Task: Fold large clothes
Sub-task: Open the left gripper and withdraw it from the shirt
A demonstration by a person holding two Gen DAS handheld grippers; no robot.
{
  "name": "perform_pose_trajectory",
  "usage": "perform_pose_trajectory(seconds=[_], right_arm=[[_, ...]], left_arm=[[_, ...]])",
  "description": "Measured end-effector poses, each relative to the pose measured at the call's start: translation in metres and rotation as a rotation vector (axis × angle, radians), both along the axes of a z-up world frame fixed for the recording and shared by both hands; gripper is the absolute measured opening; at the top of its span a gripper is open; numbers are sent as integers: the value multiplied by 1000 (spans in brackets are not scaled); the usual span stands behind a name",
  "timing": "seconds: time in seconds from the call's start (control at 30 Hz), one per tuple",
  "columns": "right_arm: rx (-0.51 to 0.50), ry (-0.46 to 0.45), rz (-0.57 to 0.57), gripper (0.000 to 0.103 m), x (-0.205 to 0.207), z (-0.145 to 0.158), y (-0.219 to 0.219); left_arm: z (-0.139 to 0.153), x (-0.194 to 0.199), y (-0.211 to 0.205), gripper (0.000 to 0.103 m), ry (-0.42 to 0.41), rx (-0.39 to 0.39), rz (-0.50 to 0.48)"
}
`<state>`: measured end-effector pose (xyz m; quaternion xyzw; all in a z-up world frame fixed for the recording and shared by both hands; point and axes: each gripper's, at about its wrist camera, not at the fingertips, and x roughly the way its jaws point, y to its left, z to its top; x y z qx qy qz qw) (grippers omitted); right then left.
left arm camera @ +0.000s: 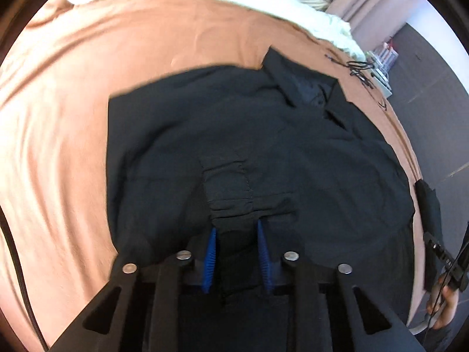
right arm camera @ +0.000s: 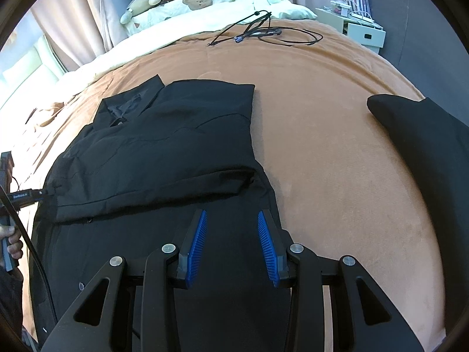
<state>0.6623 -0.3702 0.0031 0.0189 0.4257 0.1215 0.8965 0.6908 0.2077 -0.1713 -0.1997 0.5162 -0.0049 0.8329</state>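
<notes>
Left wrist view: the left tool (left arm camera: 236, 226) has its blue pads partly apart with a bunched fold of the black coat (left arm camera: 234, 135) between them, though dark cloth hides whether they truly pinch it. Spread on the brown bedcover (left arm camera: 73, 117), the coat has its collar at the far end. Right wrist view: the right tool (right arm camera: 232, 215) gapes wide and empty above the coat's near hem, whose lower edge is cut off

Black hand-held gripper (right arm camera: 232, 220), blue ribbed pads (right arm camera: 197, 246)
</notes>
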Motion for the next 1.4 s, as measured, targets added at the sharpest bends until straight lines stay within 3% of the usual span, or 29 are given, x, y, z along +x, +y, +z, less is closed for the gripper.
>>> perform_pose_trajectory(seconds=[0.17, 0.23, 0.33, 0.5, 0.67, 0.8, 0.87, 0.93, 1.0, 1.07, 1.17, 1.4], right_arm=[[-27, -9, 22, 34, -4, 0, 10], [-80, -27, 44, 34, -9, 0, 18], [-104, -34, 61, 34, -19, 0, 24], [-91, -50, 64, 34, -38, 6, 16], [-60, -48, 95, 34, -62, 11, 7], [-63, -48, 116, 35, -85, 13, 2], [-63, -44, 121, 55, -96, 12, 0], [-61, -49, 124, 69, -109, 13, -2], [-59, -55, 135, 77, -123, 12, -3], [-64, -53, 140, 93, -136, 11, -5], [-69, -57, 136, 102, -155, 8, -8], [-42, -45, 129, 102, -198, 2, -30]], left_arm=[[19, 2, 11, 24, -35, 91, 61], [12, 5, 12, 27, -6, 132, 57], [-11, 8, 13, 38, 104, 152, 39], [5, -17, 16, 49, 52, 120, 51], [34, -54, 7, 63, -6, 167, 32], [51, -89, 2, 69, -61, 144, 42], [57, -107, -3, 77, -80, 142, 42], [59, -121, -10, 84, -94, 143, 34], [59, -139, -16, 94, -105, 150, 23], [57, -161, -20, 102, -112, 152, 20], [54, -186, -26, 102, -114, 156, 20], [49, -256, -36, 102, -136, 145, 42]])
